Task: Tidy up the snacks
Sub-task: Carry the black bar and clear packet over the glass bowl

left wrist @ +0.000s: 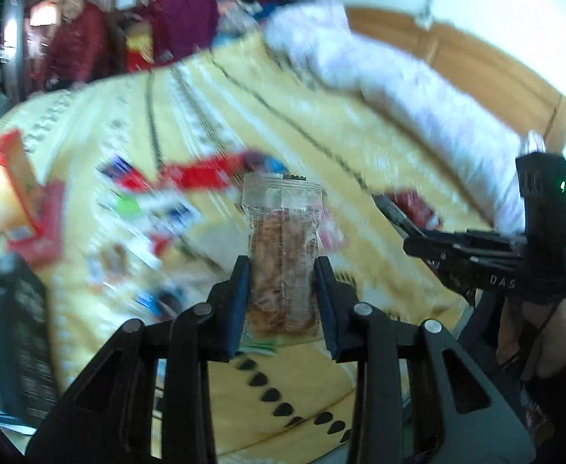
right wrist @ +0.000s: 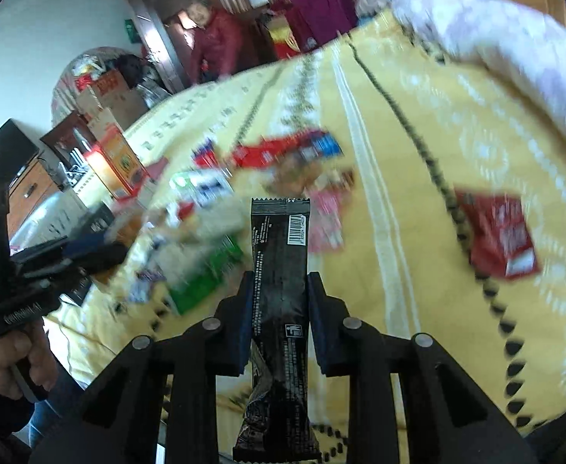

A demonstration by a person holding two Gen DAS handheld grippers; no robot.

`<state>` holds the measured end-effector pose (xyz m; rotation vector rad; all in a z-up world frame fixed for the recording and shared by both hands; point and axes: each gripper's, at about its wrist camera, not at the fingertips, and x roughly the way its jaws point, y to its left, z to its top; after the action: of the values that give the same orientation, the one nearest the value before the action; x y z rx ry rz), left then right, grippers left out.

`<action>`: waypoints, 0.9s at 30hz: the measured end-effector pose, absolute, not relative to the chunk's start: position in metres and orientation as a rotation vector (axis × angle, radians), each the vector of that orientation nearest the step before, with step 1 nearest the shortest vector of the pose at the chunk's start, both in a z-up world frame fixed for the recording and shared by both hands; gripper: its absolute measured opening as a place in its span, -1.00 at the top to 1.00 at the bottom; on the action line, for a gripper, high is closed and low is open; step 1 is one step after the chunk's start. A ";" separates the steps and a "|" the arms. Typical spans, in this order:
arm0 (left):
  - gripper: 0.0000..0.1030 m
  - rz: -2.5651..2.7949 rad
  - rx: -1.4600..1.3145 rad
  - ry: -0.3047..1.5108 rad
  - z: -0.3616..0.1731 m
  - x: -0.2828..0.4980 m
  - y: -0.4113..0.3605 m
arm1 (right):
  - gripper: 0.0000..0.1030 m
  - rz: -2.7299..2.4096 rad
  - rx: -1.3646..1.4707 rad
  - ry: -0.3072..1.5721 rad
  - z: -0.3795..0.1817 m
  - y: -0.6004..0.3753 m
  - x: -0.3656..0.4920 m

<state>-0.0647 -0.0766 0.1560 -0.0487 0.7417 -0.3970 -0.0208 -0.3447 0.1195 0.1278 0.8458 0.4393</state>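
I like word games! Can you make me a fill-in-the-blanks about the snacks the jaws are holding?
1. The left gripper holds a ____ packet of brown snacks.
2. The right gripper holds a long ____ packet.
3. The blanket under the snacks is ____.

Missing words: clear, black, yellow.

The letters "DAS" stand in pale print on the black body of the right gripper (left wrist: 389, 203), seen from the left wrist. The black snack wrapper (right wrist: 280, 270) carries a white barcode label and a small disposal pictogram (its fine print is unreadable).
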 end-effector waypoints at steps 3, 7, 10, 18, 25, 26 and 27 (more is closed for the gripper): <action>0.35 -0.330 -0.082 0.660 0.192 -0.072 -0.037 | 0.46 0.488 0.099 0.782 0.158 -0.320 -0.012; 0.35 -0.192 -0.116 0.564 0.232 -0.091 0.034 | 0.46 0.596 0.075 0.695 0.210 -0.269 0.000; 0.35 -0.055 -0.133 0.510 0.253 -0.111 0.099 | 0.46 0.712 0.071 0.651 0.245 -0.214 0.010; 0.35 0.312 -0.243 0.471 0.261 -0.173 0.272 | 0.46 1.076 0.005 0.642 0.299 -0.015 -0.002; 0.35 0.477 -0.298 0.529 0.231 -0.190 0.336 | 0.46 1.283 -0.070 0.733 0.293 0.132 -0.035; 0.35 0.489 -0.311 0.536 0.226 -0.191 0.342 | 0.46 1.299 -0.084 0.745 0.290 0.148 -0.039; 0.35 0.498 -0.320 0.542 0.222 -0.191 0.345 | 0.46 1.310 -0.096 0.756 0.287 0.161 -0.042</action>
<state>-0.1911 0.3447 0.2216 -0.3205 0.5419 0.4983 -0.0421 0.1611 0.2867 -0.0964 0.7563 1.3102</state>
